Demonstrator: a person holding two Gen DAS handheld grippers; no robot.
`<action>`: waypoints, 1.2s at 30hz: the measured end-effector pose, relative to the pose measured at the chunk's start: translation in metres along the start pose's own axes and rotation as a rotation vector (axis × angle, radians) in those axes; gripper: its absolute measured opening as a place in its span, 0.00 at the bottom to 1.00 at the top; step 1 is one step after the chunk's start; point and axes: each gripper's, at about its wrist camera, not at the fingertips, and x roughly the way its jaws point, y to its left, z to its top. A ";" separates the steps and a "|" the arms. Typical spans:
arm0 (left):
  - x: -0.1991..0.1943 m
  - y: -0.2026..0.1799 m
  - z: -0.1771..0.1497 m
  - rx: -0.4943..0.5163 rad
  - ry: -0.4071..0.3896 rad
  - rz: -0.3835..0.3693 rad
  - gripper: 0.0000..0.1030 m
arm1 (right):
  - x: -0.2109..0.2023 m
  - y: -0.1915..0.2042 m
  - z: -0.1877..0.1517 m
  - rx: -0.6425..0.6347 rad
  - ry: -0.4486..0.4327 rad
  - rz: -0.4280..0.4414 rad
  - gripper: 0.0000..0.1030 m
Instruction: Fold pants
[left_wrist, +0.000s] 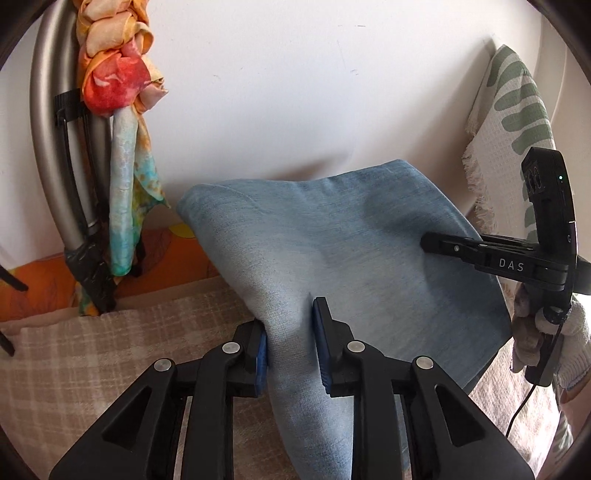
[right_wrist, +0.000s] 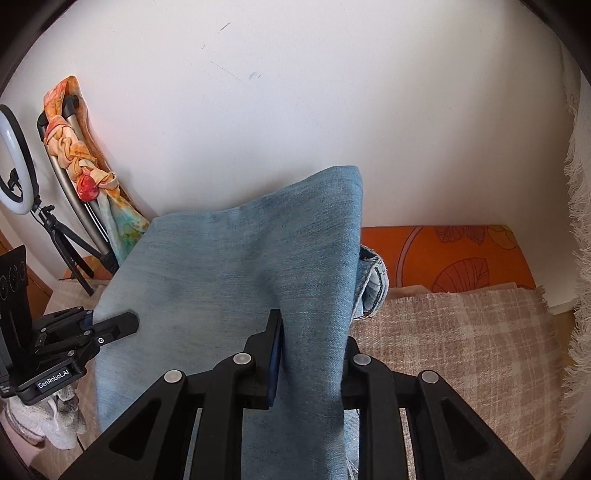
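Light blue denim pants (left_wrist: 332, 236) are held up above a beige plaid blanket (left_wrist: 110, 350), stretched between my two grippers. My left gripper (left_wrist: 290, 339) is shut on a pinched fold of the denim at its left side; it also shows in the right wrist view (right_wrist: 110, 325) at the cloth's left edge. My right gripper (right_wrist: 310, 354) is shut on a thick fold of the pants (right_wrist: 258, 258); it shows in the left wrist view (left_wrist: 432, 242) at the cloth's right side. A hem or waistband edge (right_wrist: 373, 280) hangs behind on the right.
A white wall (right_wrist: 332, 92) is close behind. An orange leaf-print cushion (right_wrist: 461, 254) lies along the wall. A grey frame with a tied orange scarf (left_wrist: 118, 74) stands left. A ring light on a tripod (right_wrist: 14, 166) is far left. A fringed green-patterned towel (left_wrist: 509, 122) hangs right.
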 end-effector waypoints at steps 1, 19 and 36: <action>0.001 0.002 -0.001 -0.005 0.014 0.017 0.24 | 0.003 0.001 0.001 -0.001 0.008 -0.038 0.29; -0.092 0.025 -0.023 -0.025 -0.052 0.052 0.44 | -0.065 0.028 -0.019 0.022 -0.079 -0.172 0.82; -0.188 -0.001 -0.075 -0.031 -0.114 0.088 0.67 | -0.159 0.114 -0.093 -0.013 -0.173 -0.224 1.00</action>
